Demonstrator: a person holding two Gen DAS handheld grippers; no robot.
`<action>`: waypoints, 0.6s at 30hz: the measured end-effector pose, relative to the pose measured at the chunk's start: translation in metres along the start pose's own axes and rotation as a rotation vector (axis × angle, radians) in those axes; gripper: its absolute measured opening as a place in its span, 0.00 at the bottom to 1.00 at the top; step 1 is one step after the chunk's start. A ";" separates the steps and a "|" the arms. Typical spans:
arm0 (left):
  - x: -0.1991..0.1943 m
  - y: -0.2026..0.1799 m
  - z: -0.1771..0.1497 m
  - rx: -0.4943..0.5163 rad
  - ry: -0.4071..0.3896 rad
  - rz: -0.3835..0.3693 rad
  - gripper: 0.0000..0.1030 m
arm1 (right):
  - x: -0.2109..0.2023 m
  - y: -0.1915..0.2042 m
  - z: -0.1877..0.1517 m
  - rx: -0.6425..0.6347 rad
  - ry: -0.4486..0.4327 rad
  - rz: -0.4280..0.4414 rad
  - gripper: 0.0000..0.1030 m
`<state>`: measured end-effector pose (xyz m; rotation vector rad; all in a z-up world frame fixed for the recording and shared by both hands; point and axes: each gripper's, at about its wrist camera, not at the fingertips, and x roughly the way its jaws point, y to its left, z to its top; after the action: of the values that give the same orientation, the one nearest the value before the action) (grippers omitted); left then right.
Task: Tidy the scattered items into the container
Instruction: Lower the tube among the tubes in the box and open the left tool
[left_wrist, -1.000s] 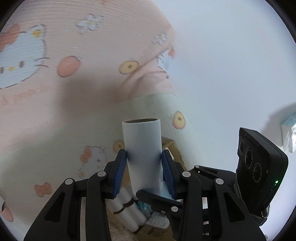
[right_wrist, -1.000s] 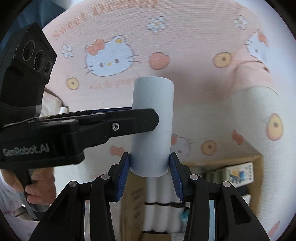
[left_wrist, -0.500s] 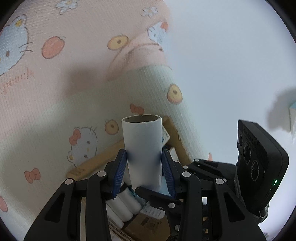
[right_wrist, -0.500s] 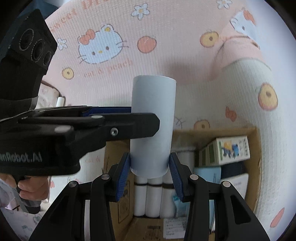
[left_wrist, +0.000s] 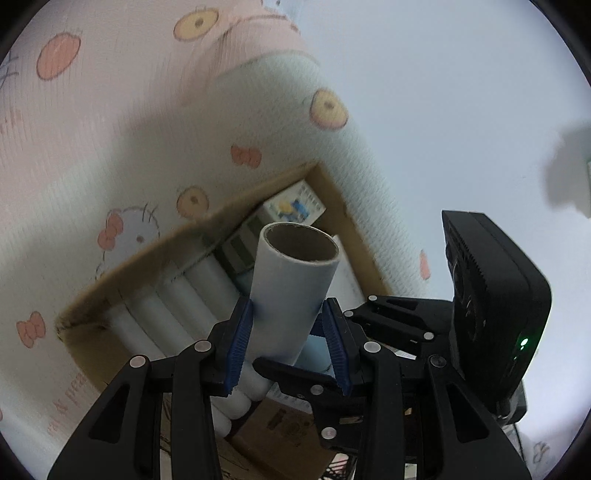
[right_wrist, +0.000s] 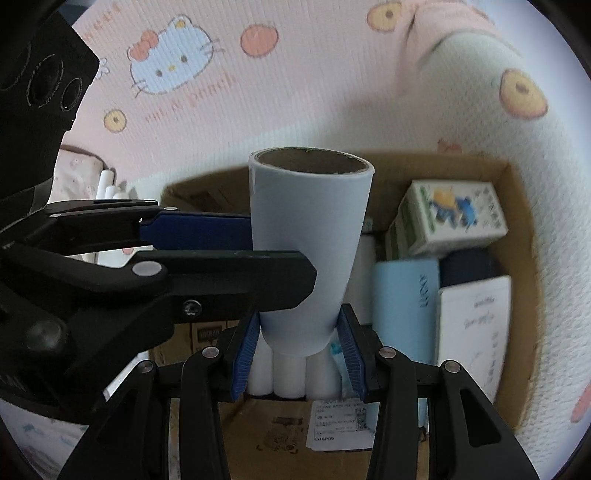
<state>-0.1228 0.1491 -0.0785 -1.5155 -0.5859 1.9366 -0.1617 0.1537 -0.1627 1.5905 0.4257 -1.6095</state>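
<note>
Centre of both frames: pale blue paper roll with brown cardboard core (left_wrist: 295, 280) (right_wrist: 310, 251), clamped low between my left gripper (left_wrist: 291, 343) and right gripper (right_wrist: 300, 354), both closed on it. Behind it: open cardboard box (left_wrist: 332, 192) (right_wrist: 517, 206). Advice: lower level, release together over the white rolls (right_wrist: 284, 373).

Black hand-held gripper (left_wrist: 291, 343), blue pads (left_wrist: 238, 339), prob. ribbed

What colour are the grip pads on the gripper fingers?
Blue, ribbed pads on black fingers, clearest in the right wrist view.
</note>
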 end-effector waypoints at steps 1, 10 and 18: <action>0.005 0.003 -0.002 -0.009 0.014 0.002 0.42 | 0.004 -0.002 -0.002 0.000 0.013 0.008 0.39; 0.038 0.028 -0.007 -0.180 0.120 0.001 0.42 | 0.039 -0.012 -0.009 -0.017 0.095 0.014 0.39; 0.053 0.043 -0.003 -0.286 0.130 0.057 0.40 | 0.053 -0.023 -0.004 0.024 0.105 0.028 0.39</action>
<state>-0.1366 0.1549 -0.1449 -1.8367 -0.7968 1.8375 -0.1691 0.1540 -0.2198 1.6966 0.4388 -1.5202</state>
